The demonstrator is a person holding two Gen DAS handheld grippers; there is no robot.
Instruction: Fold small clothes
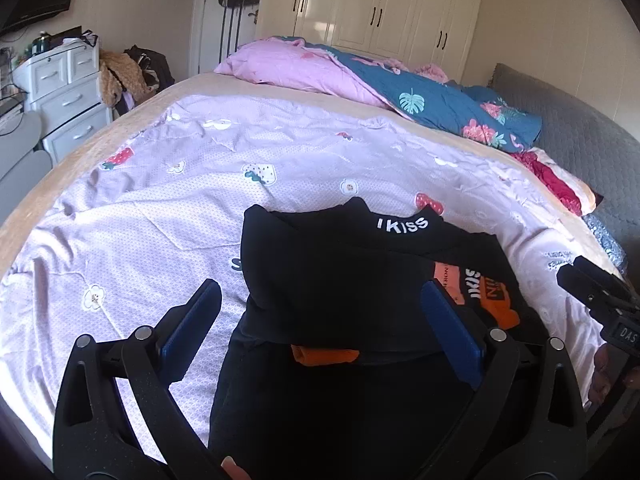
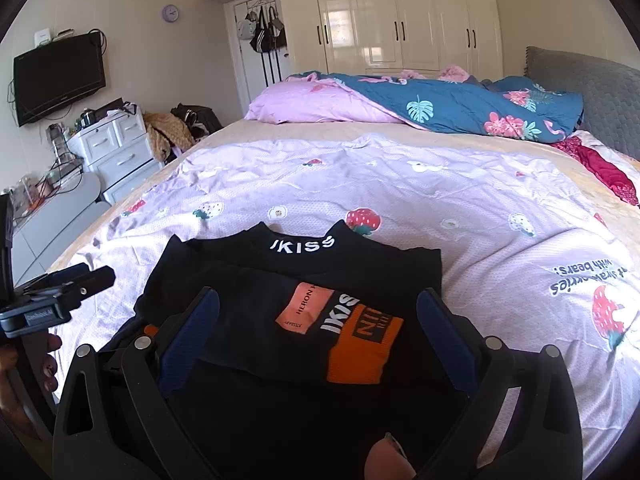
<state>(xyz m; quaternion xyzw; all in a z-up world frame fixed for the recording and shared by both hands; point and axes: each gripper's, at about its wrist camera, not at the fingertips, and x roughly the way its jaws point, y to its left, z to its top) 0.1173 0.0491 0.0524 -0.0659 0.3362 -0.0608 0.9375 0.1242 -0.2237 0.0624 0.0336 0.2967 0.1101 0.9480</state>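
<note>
A black top (image 1: 340,276) w/ white "IKISS" on the neck is lying on the lilac strawberry sheet (image 1: 160,208) on the bed, near the front edge. In the right wrist view the same black top (image 2: 280,280) is lying w/ its sleeve (image 2: 320,328) folded across the front, showing an orange cuff and a pink patch. The left gripper (image 1: 324,320) is hanging over the top's left part, its blue fingers (image 1: 192,324) spread wide apart & gripping nothing; one finger is over the sheet, the other over the black cloth. The right gripper (image 2: 318,320) is hanging over the folded sleeve, fingers (image 2: 444,332) also wide apart, nothing pinched btwn them. Each gripper is peeking into the other's view: the right gripper (image 1: 600,300) at the right edge, the left gripper (image 2: 56,296) at the left edge, w/ a hand (image 2: 24,368) holding it. Further back a pink and blue quilt (image 2: 420,100) is lying bunched up by the grey headboard (image 2: 592,84). White closets (image 2: 400,20) are standing behind, a TV (image 2: 60,76) is hanging on the wall, & white drawers (image 2: 116,148) are standing beside the bed.
</note>
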